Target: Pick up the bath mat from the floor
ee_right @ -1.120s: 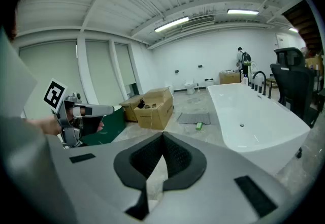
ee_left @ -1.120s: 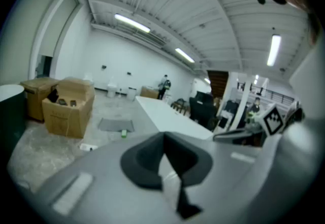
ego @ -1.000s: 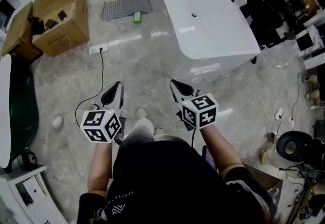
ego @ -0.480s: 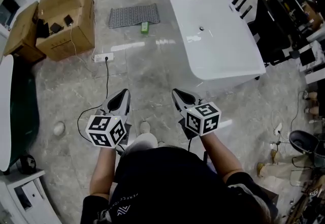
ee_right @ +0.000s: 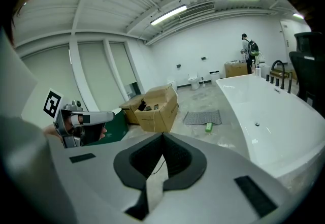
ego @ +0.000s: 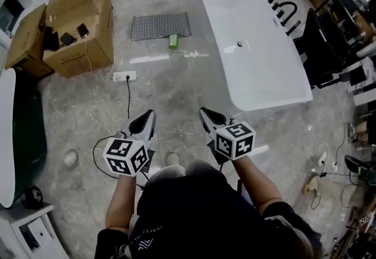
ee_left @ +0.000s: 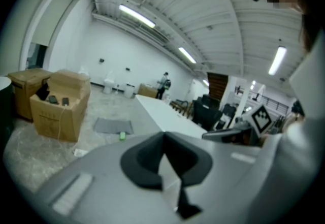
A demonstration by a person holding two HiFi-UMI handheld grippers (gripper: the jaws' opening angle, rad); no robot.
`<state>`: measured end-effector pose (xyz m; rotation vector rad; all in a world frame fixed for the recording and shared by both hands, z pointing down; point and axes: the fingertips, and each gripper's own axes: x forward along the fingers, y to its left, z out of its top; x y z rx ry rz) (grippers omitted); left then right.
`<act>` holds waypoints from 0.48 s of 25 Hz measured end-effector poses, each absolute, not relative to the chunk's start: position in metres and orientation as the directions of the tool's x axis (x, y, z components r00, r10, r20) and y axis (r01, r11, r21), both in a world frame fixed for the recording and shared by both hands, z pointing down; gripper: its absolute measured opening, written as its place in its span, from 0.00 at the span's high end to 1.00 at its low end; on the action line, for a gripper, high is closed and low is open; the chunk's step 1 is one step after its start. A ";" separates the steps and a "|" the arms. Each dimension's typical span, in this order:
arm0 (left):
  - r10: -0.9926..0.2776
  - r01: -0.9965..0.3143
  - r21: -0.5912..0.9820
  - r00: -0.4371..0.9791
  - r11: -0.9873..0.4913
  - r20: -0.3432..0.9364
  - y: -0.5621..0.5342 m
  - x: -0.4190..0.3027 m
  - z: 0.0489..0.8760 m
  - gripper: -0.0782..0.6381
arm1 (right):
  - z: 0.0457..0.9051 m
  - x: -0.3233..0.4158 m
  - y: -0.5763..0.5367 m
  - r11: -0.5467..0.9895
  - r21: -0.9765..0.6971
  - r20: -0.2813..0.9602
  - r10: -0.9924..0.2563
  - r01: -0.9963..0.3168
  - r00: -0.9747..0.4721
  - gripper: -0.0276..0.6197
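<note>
Black cable (ego: pixel 128 98) loops across the floor (ego: pixel 176 84) just ahead of both grippers and runs to a power strip (ego: pixel 124 76); a foot could snag it on the way forward. The left gripper (ego: pixel 149 115) and right gripper (ego: pixel 205 113) are both clenched on nothing, so each must open before the reach or its jaws would only shove the fabric. Farther on, a green bottle (ego: pixel 173 40) lies at the near edge of the mat (ego: pixel 160 26) and could be knocked or pinched along with it. The mat lies flat, well ahead, between the box (ego: pixel 79 23) and the tub (ego: pixel 252 46). On polished stone it may slide rather than lift.
</note>
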<state>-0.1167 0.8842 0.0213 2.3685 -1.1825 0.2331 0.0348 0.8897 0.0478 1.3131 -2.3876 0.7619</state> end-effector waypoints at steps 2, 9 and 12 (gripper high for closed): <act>-0.705 -0.788 0.336 0.613 -0.515 0.356 0.871 -0.121 0.023 0.88 | 0.050 0.031 0.879 0.434 -0.301 0.507 -0.681 -0.849 -0.528 0.97; -0.715 -0.795 0.363 0.600 -0.485 0.358 0.833 -0.126 0.035 0.88 | 0.058 0.029 0.837 0.434 -0.285 0.535 -0.667 -0.855 -0.518 0.97; -0.716 -0.791 0.382 0.603 -0.478 0.352 0.811 -0.124 0.033 0.88 | 0.060 0.031 0.810 0.443 -0.278 0.538 -0.663 -0.852 -0.520 0.97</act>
